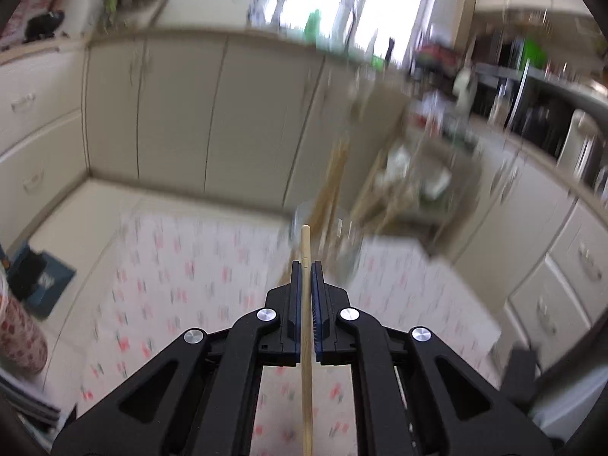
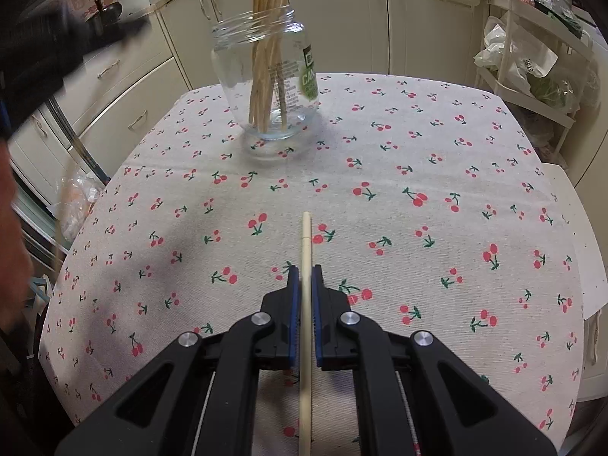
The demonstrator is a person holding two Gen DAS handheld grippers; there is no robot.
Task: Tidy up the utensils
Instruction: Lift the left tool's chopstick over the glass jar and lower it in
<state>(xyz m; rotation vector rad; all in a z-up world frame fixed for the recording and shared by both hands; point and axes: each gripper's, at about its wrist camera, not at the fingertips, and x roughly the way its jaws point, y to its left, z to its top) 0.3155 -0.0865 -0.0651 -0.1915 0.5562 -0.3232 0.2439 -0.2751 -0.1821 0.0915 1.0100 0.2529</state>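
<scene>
Chopsticks, one in each gripper: my left gripper (image 1: 306,268) pinches a wooden chopstick (image 1: 306,326), my right gripper (image 2: 305,271) pinches another chopstick (image 2: 305,304) above the cherry-print counter (image 2: 418,228); more stand in the glass jar (image 2: 268,76) ahead.

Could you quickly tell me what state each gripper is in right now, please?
Left gripper: closed on a wooden chopstick.
Right gripper: closed on another wooden chopstick.
</scene>
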